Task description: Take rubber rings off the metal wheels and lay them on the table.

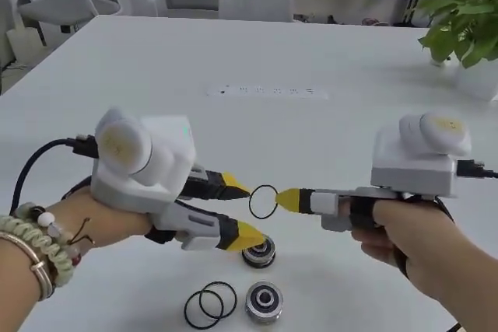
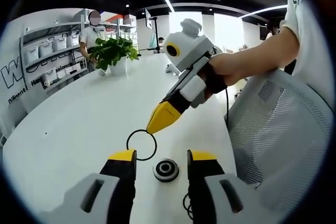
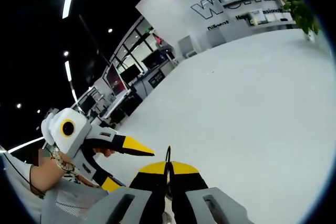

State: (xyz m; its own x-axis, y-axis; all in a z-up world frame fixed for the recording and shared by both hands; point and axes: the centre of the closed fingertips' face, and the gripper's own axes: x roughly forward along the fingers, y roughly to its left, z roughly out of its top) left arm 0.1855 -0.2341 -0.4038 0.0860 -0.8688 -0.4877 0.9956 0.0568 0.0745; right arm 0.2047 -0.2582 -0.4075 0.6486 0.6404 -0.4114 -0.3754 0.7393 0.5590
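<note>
Step in hand: transfer of a freed ring to the surface. The right gripper (image 1: 282,199) has its yellow-tipped jaws pressed together on the rim of a thin black rubber ring (image 1: 263,201). The ring hangs in the air above the white surface (image 1: 327,130), clear of both wheels. In the right gripper view the ring appears edge-on, clamped between the jaw tips.

The left gripper (image 1: 243,210) has its jaws spread and pinches nothing. In the left gripper view a small round metal wheel with a dark hub (image 2: 166,170) lies on the surface between the spread jaws. Contact with either jaw cannot be confirmed. The held ring hangs just beyond the left-hand jaw tip.

A second metal wheel (image 1: 264,302) lies nearer the person. Two black rubber rings (image 1: 210,305) lie overlapped on the surface just beside it, to its left.

Next move, as judged: lower the right gripper to bare surface near the two laid rings, then spread its jaws to release. Release low, since a thin ring may roll or land on a wheel. Whether either wheel carries a further ring cannot be told.
</note>
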